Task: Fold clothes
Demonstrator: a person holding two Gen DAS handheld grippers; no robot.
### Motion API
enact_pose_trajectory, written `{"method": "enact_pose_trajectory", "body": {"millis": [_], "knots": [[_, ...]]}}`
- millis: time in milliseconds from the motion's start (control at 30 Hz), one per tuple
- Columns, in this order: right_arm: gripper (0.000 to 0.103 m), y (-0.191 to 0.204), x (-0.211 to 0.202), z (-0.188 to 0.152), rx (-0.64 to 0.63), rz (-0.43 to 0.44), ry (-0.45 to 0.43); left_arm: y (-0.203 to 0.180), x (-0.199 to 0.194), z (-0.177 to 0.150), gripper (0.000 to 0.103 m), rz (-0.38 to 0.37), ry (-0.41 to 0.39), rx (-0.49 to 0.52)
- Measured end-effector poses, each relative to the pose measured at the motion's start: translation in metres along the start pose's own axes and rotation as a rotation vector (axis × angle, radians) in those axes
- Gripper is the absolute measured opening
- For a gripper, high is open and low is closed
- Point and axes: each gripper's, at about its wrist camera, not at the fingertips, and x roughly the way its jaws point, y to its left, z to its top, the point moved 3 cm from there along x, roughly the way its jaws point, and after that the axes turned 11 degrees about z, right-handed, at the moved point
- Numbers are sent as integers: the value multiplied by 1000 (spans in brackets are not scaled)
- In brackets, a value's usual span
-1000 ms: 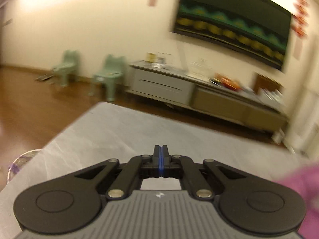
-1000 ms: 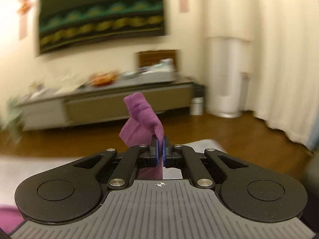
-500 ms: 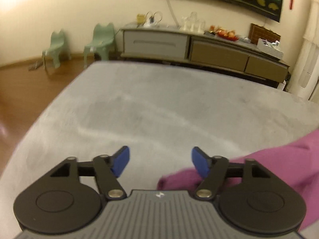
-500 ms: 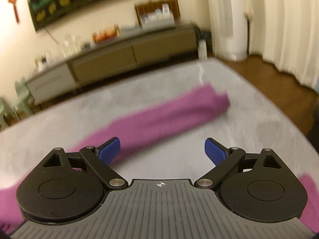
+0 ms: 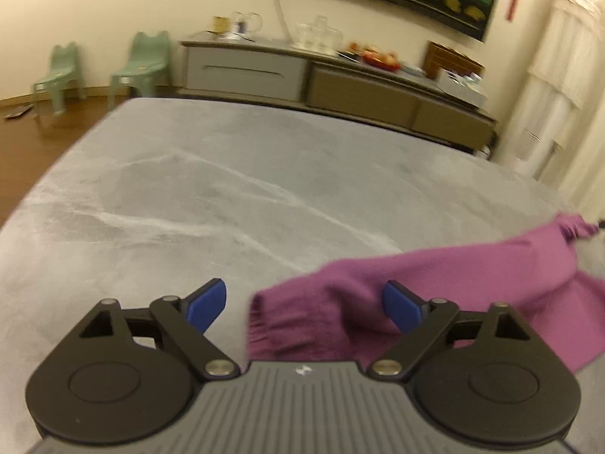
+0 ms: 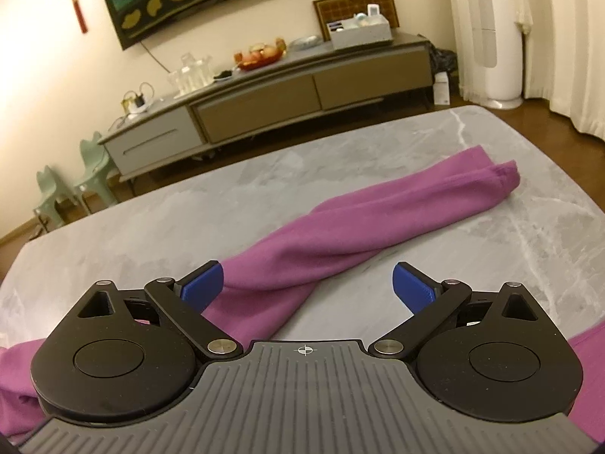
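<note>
A purple knit garment (image 6: 340,234) lies on the grey marbled table (image 6: 189,219), one long sleeve stretching to the far right with its cuff (image 6: 503,178) near the table's right side. In the left wrist view the same purple garment (image 5: 472,283) lies at the lower right, and a ribbed cuff end (image 5: 264,325) rests between my left fingers. My left gripper (image 5: 306,308) is open above that cuff. My right gripper (image 6: 306,287) is open too, hovering over the sleeve's near part, with nothing clamped.
A long low sideboard (image 6: 283,87) with glassware and a fruit bowl stands beyond the table's far edge. Two small green chairs (image 5: 98,68) sit on the wooden floor at the left. White curtains (image 6: 567,38) hang at the right.
Both grippers went from shut to open. The right one let go of the purple sleeve, which now lies stretched on the table. Both cameras tilted down toward the table.
</note>
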Motion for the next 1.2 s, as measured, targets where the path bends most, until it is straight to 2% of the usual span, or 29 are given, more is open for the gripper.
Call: {"method": "enact_pose_trajectory", "body": {"millis": [33,100,233,300,367,400,433,467,500,533,567,633,733,800,867,933,1067,1167,1200], "knots": [[98,-2,1,0,0,4,2,-4,3,-1,30,1,7,25],[98,-5,2,-1,0,9,4,-16,-3,2,26,3,-27,92],[98,-10,3,1,6,-7,-6,-16,-33,52,25,44,-196,46],[98,-13,2,2,10,-20,-19,1,-39,94,25,80,-286,-90],[98,-13,5,2,2,-39,-22,21,-26,136,27,137,-347,-234],[98,-13,9,0,-8,-47,-13,26,-8,146,33,189,-312,-260],[98,-14,12,-2,-18,-55,-2,30,14,151,37,246,-244,-271],[98,-14,17,-4,-28,-63,14,34,36,156,51,303,-177,-282],[98,-15,21,-6,-36,-72,32,38,58,162,52,359,-109,-293],[98,-17,24,-9,-44,-81,50,38,70,158,52,395,-67,-290],[98,-17,27,-10,-57,-86,67,32,70,147,54,399,-66,-292],[98,-15,31,-12,-118,-84,101,19,57,118,61,344,-92,-295],[98,-7,36,-15,-271,-82,155,3,40,75,63,284,-115,-285],[98,-2,38,-18,-408,-86,190,-2,39,49,63,242,-101,-284],[98,-1,38,-23,-507,-91,210,-3,46,31,63,222,-50,-293],[98,-3,39,-28,-559,-87,218,-6,58,26,63,217,3,-290],[96,-9,51,-29,-619,-106,198,-8,82,24,63,243,48,-235],[84,-16,61,-22,-562,-74,182,-24,91,25,65,285,54,-153],[72,-19,64,-18,-523,-55,184,-27,94,25,65,298,54,-131]]}}
